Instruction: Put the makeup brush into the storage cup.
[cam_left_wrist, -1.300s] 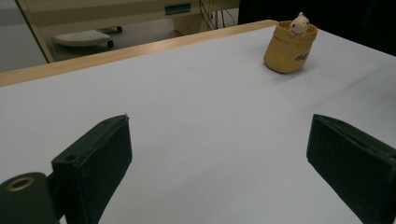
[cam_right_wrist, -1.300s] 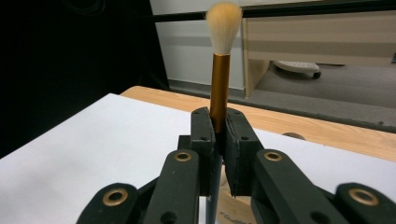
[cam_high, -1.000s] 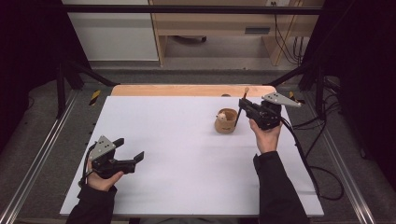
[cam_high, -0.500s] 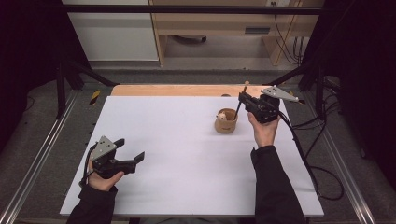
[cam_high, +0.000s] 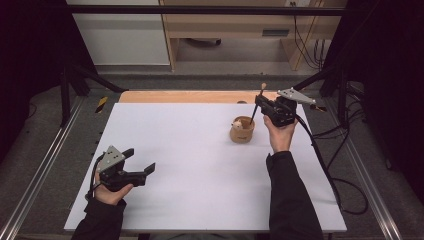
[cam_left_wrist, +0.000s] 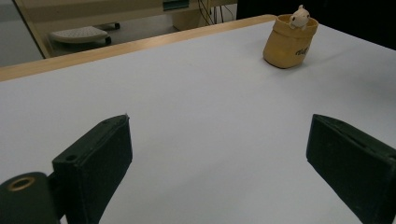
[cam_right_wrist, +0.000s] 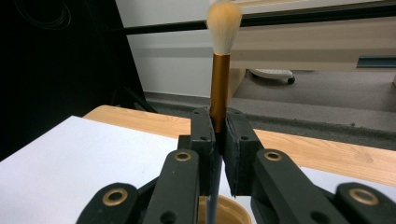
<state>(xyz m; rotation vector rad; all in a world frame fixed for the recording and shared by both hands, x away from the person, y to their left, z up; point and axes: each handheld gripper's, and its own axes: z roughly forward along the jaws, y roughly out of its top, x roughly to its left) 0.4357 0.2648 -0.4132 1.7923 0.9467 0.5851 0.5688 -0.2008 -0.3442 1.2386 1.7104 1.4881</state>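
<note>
My right gripper (cam_high: 260, 103) (cam_right_wrist: 218, 135) is shut on a brush (cam_high: 257, 104) (cam_right_wrist: 220, 70) with a copper ferrule and pale bristles pointing up. The dark handle slants down toward the mouth of a small tan cup (cam_high: 242, 129) (cam_right_wrist: 224, 210) (cam_left_wrist: 288, 41) on the white table top, just left of the gripper. A small white figure (cam_left_wrist: 299, 17) sits at the cup's rim. My left gripper (cam_high: 140, 162) (cam_left_wrist: 219, 163) rests low over the table's near left part, open, nothing between its jaws, far from the cup.
The white sheet (cam_high: 190, 165) covers most of the table, with a wooden strip (cam_high: 190, 96) along the far edge. Black frame posts and cables (cam_high: 345, 150) stand at the right side. A yellow-black tool (cam_high: 101, 103) lies on the floor left of the table.
The right gripper has carried the brush slightly away from me, toward the far edge, beside the cup. The left gripper has stayed where it was.
</note>
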